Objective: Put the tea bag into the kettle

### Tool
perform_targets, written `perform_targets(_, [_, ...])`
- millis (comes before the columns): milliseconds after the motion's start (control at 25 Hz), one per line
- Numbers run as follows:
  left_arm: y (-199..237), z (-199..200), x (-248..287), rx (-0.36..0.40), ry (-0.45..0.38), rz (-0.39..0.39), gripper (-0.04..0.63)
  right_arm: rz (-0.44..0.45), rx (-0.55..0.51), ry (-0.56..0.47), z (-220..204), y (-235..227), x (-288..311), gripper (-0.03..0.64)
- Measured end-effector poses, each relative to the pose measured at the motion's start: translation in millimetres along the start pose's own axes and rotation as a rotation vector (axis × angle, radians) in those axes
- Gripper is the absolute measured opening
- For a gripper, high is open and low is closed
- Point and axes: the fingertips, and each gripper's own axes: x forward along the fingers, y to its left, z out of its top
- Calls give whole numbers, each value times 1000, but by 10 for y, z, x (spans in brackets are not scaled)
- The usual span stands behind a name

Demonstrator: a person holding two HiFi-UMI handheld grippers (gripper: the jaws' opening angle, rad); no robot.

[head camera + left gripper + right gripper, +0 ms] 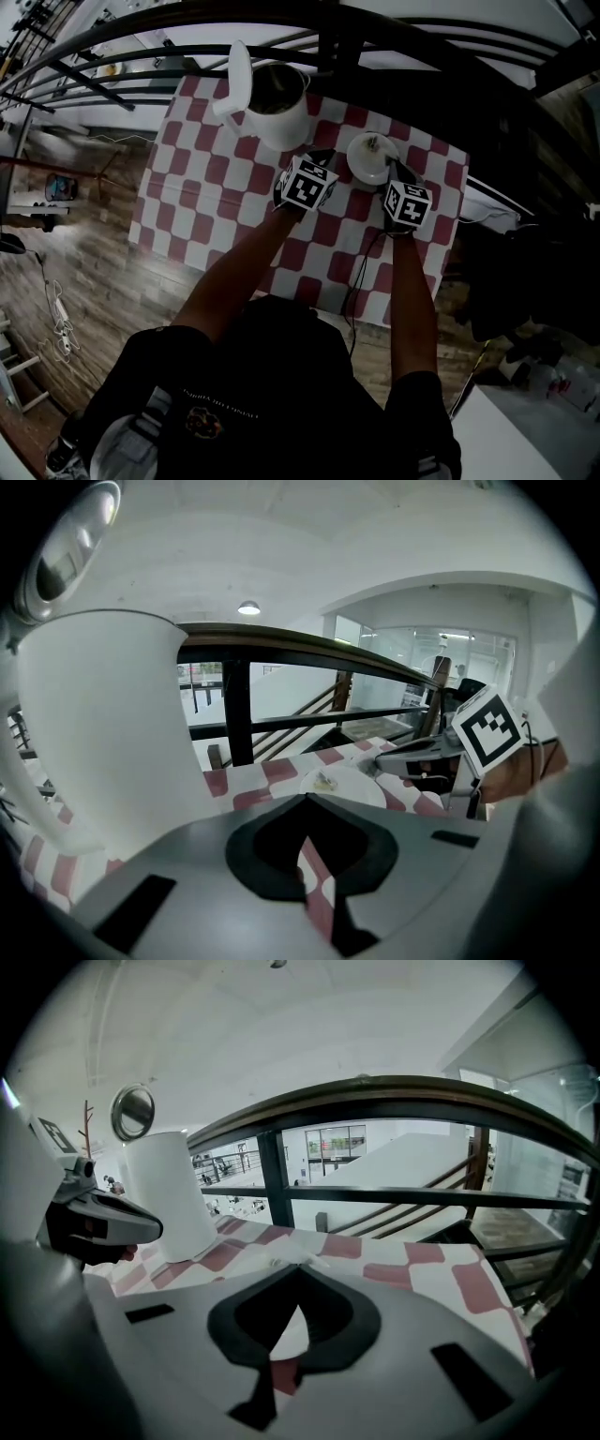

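The white kettle (272, 108) stands at the far side of the checkered table (206, 197) with its lid tipped up and its mouth open. To its right sits a small white plate (359, 164) carrying the tea bag (375, 143). My right gripper (390, 169) reaches onto the plate with its jaws shut on the tea bag (292, 1262), which shows as a white scrap at the tips. My left gripper (322, 155) hovers between kettle and plate, shut and with nothing in it. In the left gripper view the kettle (103, 724) looms close on the left.
A black railing (394, 37) curves right behind the table's far edge. A dark cable (361, 272) trails across the cloth toward me. The wooden floor (103, 272) lies to the left, and dark furniture (525, 272) stands at the right.
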Motion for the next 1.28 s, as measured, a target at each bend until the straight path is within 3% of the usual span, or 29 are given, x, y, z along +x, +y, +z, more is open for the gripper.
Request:
perform_targets(720, [204, 265, -457, -38, -103, 84, 3, 49, -51, -64, 384, 232, -195, 15])
perform_targets(1280, [576, 326, -1022, -67, -171, 175, 2, 134, -116, -88, 530, 870, -229, 14])
